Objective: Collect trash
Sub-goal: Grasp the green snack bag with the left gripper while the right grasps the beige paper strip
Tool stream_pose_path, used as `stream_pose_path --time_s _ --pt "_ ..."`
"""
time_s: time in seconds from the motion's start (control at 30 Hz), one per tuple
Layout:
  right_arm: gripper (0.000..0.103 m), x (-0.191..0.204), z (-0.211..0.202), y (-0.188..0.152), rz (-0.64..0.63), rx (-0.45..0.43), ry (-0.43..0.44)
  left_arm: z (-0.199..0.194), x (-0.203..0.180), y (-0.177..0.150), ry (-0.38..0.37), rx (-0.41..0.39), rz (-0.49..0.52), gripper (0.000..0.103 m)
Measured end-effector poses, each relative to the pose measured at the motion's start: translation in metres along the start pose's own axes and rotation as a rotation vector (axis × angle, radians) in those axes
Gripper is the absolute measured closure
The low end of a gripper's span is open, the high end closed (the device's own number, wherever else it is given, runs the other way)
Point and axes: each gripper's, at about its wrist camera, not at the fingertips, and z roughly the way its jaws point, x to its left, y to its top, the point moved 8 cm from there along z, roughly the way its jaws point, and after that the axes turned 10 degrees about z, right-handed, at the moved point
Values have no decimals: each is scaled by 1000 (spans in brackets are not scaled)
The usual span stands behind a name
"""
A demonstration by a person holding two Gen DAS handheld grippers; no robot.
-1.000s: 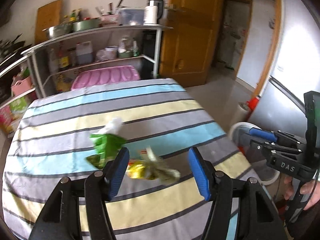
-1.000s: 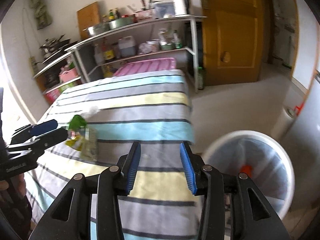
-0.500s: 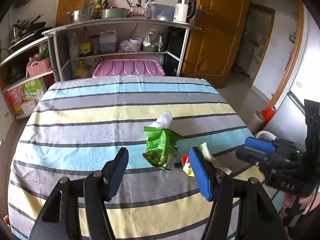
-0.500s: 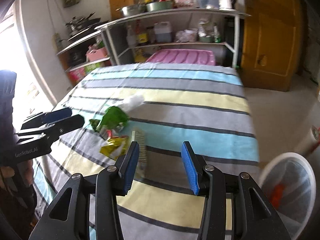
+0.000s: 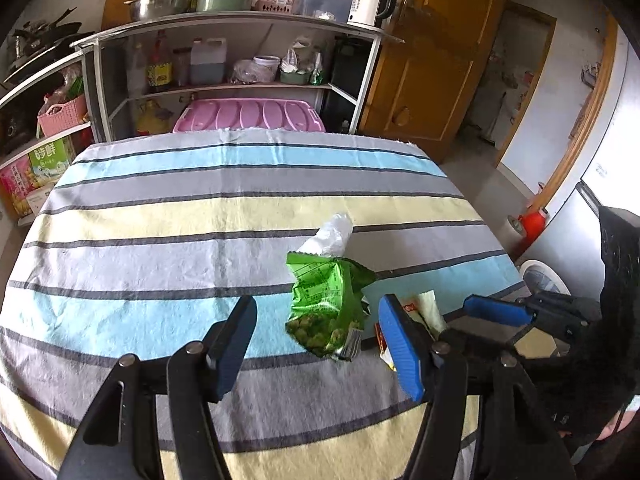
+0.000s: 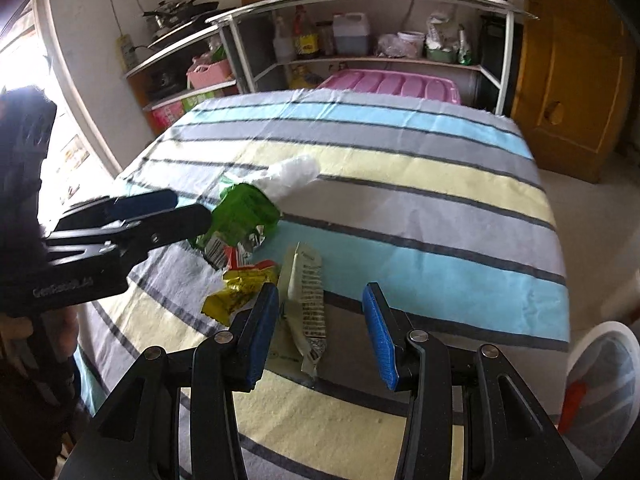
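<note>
Trash lies in a loose cluster on the striped cloth (image 5: 168, 220) that covers the counter, toward the side nearest the white bin (image 6: 604, 392) on the floor. A green snack bag (image 5: 324, 308) sits crumpled in the middle of the cluster, with a wad of white plastic (image 5: 330, 236) touching its far edge. Just beside the bag lie a yellow wrapper (image 6: 240, 292) and a pale, printed wrapper (image 6: 306, 300), flattened and creased.

The left hand-held gripper (image 5: 318, 348) hangs over the cloth with its blue pads apart; in its own view the green bag appears between them, but neither pad presses on it. The right hand-held gripper (image 6: 320, 336) also stands with its jaws apart and nothing clamped, and the pale wrapper shows in the gap between its fingers, lying on the cloth.

The bin, lined with clear plastic, holds something orange. Beyond the counter are a pink plastic lid (image 5: 248, 116), metal shelves (image 5: 240, 24) crowded with bottles and bowls, and a wooden door (image 5: 436, 52).
</note>
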Motion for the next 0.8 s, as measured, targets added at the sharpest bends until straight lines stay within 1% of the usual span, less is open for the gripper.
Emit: stream_pose_path --time_s 0.07,0.23,0.37,0.5,0.63,0.77,0.8 --pt "58 -1 2 -1 0 1 -9 5 -1 1 -7 6 3 37" --pt "59 -1 9 -4 5 25 1 17 -1 1 -13 26 -3 37" --pt "68 -1 13 -6 -24 17 -26 25 -1 -2 -10 45 -11 37" --pt "79 0 13 -7 -28 16 -24 29 -1 -5 -11 56 -9 38" --pt "79 0 12 -9 -39 10 -29 30 -2 -6 -11 57 2 45" --pt "79 0 11 -9 -37 7 -26 32 -5 -7 -14 68 13 56" --pt "80 0 11 -9 -38 6 -27 33 -5 -7 -13 70 15 56"
